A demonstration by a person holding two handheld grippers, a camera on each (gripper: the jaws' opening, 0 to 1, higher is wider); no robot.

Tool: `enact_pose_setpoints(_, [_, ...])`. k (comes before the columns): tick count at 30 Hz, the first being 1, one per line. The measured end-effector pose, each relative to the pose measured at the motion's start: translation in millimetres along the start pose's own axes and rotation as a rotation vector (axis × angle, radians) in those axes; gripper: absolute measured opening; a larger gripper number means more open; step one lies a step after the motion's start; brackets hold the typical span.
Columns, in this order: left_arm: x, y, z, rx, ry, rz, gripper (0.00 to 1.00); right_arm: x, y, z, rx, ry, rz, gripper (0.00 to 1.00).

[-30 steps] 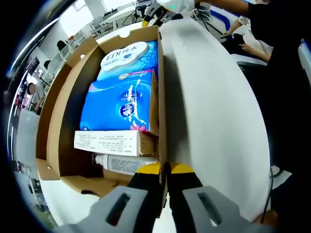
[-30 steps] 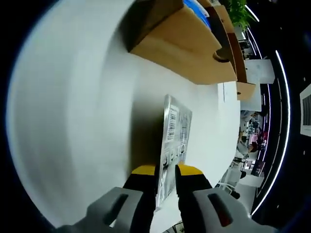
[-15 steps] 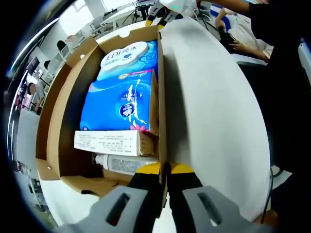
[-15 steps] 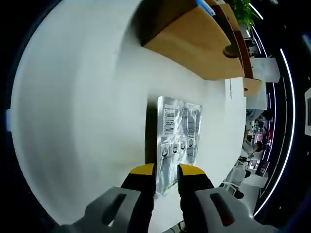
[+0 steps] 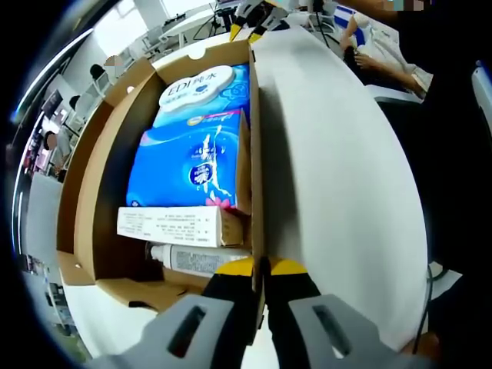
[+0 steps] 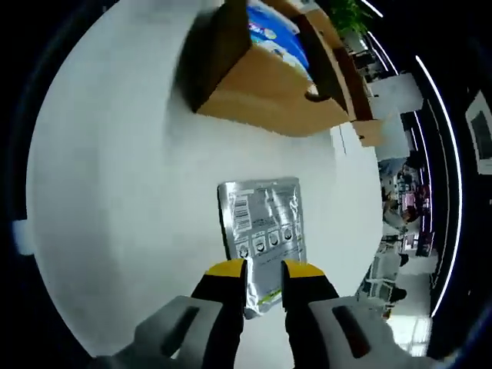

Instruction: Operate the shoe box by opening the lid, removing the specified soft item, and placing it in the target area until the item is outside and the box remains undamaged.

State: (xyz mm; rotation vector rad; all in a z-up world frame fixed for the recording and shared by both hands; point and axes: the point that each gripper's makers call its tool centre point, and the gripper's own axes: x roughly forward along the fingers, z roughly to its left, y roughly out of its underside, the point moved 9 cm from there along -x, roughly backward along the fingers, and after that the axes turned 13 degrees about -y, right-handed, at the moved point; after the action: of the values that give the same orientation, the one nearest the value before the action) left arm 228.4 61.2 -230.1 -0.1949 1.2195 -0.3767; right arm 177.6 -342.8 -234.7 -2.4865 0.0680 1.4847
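Observation:
The open cardboard shoe box [image 5: 86, 192] lies on a white table [image 5: 330, 169]. Inside it are blue tissue packs [image 5: 188, 157], a white carton [image 5: 173, 227] and a tube [image 5: 196, 260]. My left gripper [image 5: 261, 269] is shut on the box's right wall at its near end. A silver foil pouch [image 6: 261, 219] lies flat on the table, short of the box [image 6: 261, 84]. My right gripper [image 6: 264, 270] hangs over the pouch's near end, its jaws slightly open on either side of that end.
The box's lid flap [image 5: 69, 165] hangs open on the far side from the left gripper. A person [image 5: 430, 69] sits at the table's far right. Office desks and people stand beyond the table edge [image 6: 400, 231].
The pouch stood on edge between the right jaws a second ago; now it lies flat on the table and the jaws have parted a little. The left gripper and box have not moved.

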Motion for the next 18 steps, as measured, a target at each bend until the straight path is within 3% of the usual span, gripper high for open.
enact_pose_setpoints(4, [0, 0.0, 0.0, 0.000, 0.000, 0.000, 0.03, 7, 6.0, -10, 0.211, 0.048, -0.136, 0.17])
enact_pose_setpoints(5, [0, 0.0, 0.1, 0.001, 0.000, 0.000, 0.03, 8, 6.7, -11, 0.227, 0.053, -0.145, 0.17])
enact_pose_setpoints(9, [0, 0.1, 0.1, 0.003, -0.001, 0.001, 0.03, 15, 18.7, -20, 0.532, 0.106, -0.294, 0.17])
enact_pose_setpoints(11, [0, 0.1, 0.1, 0.004, -0.002, 0.002, 0.03, 20, 24.9, -24, 0.690, 0.137, -0.399, 0.18])
enact_pose_setpoints(12, [0, 0.2, -0.1, 0.006, -0.004, 0.004, 0.03, 25, 29.7, -22, 0.765, 0.131, -0.407, 0.18])
enact_pose_setpoints(16, [0, 0.3, -0.1, 0.009, -0.004, 0.004, 0.03, 42, 32.5, -15, 0.912, 0.117, -0.472, 0.22])
enact_pose_setpoints(18, [0, 0.4, 0.0, 0.008, -0.004, 0.003, 0.03, 49, 34.4, -10, 0.973, 0.089, -0.468, 0.24])
